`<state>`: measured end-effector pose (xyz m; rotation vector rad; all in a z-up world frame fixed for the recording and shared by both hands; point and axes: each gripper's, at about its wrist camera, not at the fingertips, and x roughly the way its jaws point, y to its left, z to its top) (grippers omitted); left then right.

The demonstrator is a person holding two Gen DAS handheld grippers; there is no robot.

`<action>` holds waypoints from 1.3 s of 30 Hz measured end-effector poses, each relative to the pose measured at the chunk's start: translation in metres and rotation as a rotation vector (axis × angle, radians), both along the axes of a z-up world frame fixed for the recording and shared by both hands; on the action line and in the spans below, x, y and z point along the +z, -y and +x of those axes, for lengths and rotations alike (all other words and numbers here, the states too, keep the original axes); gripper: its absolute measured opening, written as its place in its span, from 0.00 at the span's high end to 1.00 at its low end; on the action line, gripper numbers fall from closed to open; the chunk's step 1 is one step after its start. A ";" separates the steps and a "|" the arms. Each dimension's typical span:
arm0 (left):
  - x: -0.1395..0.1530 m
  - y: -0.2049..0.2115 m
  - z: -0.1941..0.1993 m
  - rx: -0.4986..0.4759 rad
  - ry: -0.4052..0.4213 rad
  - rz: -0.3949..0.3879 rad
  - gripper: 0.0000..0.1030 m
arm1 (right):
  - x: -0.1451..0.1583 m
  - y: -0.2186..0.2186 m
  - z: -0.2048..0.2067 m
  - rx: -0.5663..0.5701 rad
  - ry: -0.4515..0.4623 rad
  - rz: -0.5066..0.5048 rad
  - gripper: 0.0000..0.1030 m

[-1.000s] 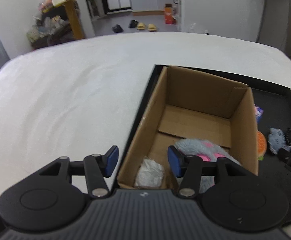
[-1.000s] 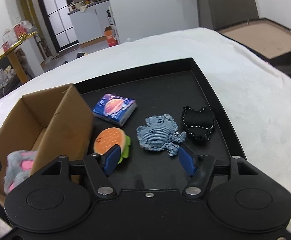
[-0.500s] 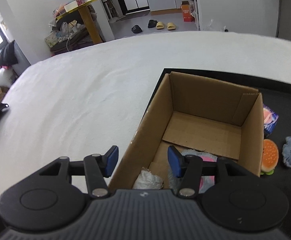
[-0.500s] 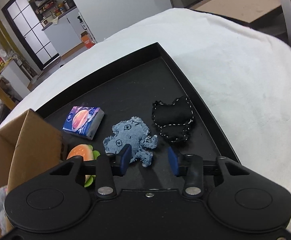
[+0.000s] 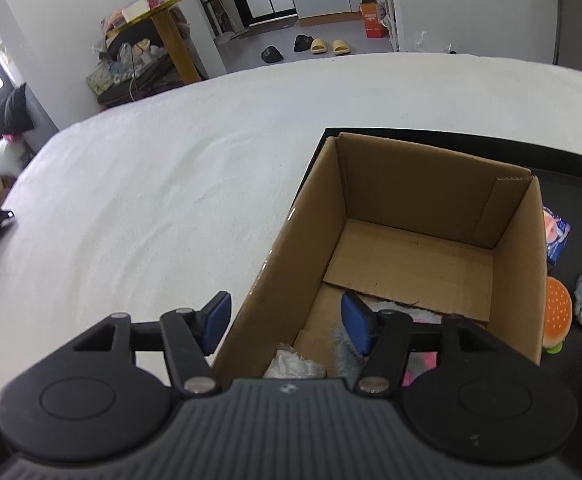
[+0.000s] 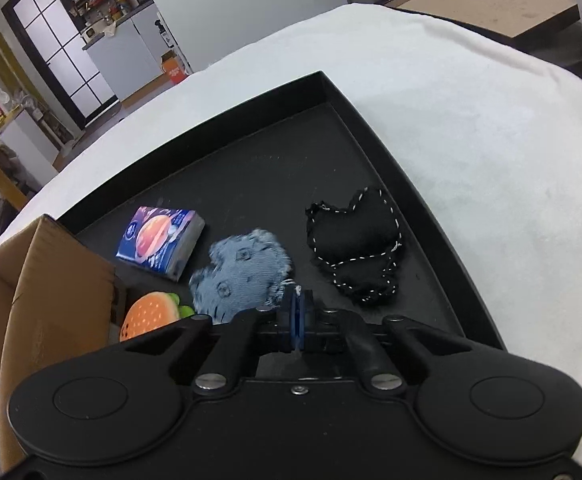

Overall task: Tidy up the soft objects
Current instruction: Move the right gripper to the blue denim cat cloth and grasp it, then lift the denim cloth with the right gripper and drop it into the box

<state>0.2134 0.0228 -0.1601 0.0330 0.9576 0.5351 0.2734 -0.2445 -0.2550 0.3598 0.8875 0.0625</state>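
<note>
right gripper was found fully closed, blue pads pinched on the near frayed edge of the denim toy; half a second earlier its fingers were apart on either side of that edge, and a second earlier wider still. judged: grasp just made, lift and transfer to the cardboard box were the next step. the bite was thin, on an edge only, so slip on lift was a risk.

left gripper was held wide open and empty over the box's near left wall, one pad outside the box, one inside. over the last second it had been drawn back slightly, with more of the bed shown.

locations: denim toy lay on the black tray, between the tissue pack and the black heart cushion; the burger plush sat just beside the box wall. inside the box, a grey-pink furry plush and a crumpled white piece were already placed; four items were still on the tray.

materials: denim was limp, flat, fringed; the heart was dark fabric with white stitching, padded; tissue pack was a glossy soft block; box was plain corrugated, open top, flaps folded flat on the floor.
</note>
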 end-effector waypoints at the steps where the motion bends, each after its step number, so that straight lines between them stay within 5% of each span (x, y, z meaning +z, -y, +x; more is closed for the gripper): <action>1: 0.000 -0.002 -0.001 0.002 0.006 -0.011 0.42 | 0.002 0.001 -0.002 0.002 0.007 0.008 0.99; 12: 0.013 -0.025 -0.017 -0.066 0.068 -0.173 0.42 | 0.042 -0.004 -0.019 -0.009 0.117 -0.006 0.99; 24: 0.028 -0.040 -0.020 -0.249 0.051 -0.209 0.42 | 0.082 -0.020 -0.037 0.034 0.180 -0.047 0.99; 30: 0.025 -0.053 -0.022 -0.310 0.039 -0.287 0.42 | 0.103 -0.024 -0.040 0.040 0.212 -0.041 0.99; 39: 0.017 -0.060 -0.033 -0.311 0.093 -0.309 0.44 | 0.132 -0.045 -0.048 0.095 0.286 -0.060 0.99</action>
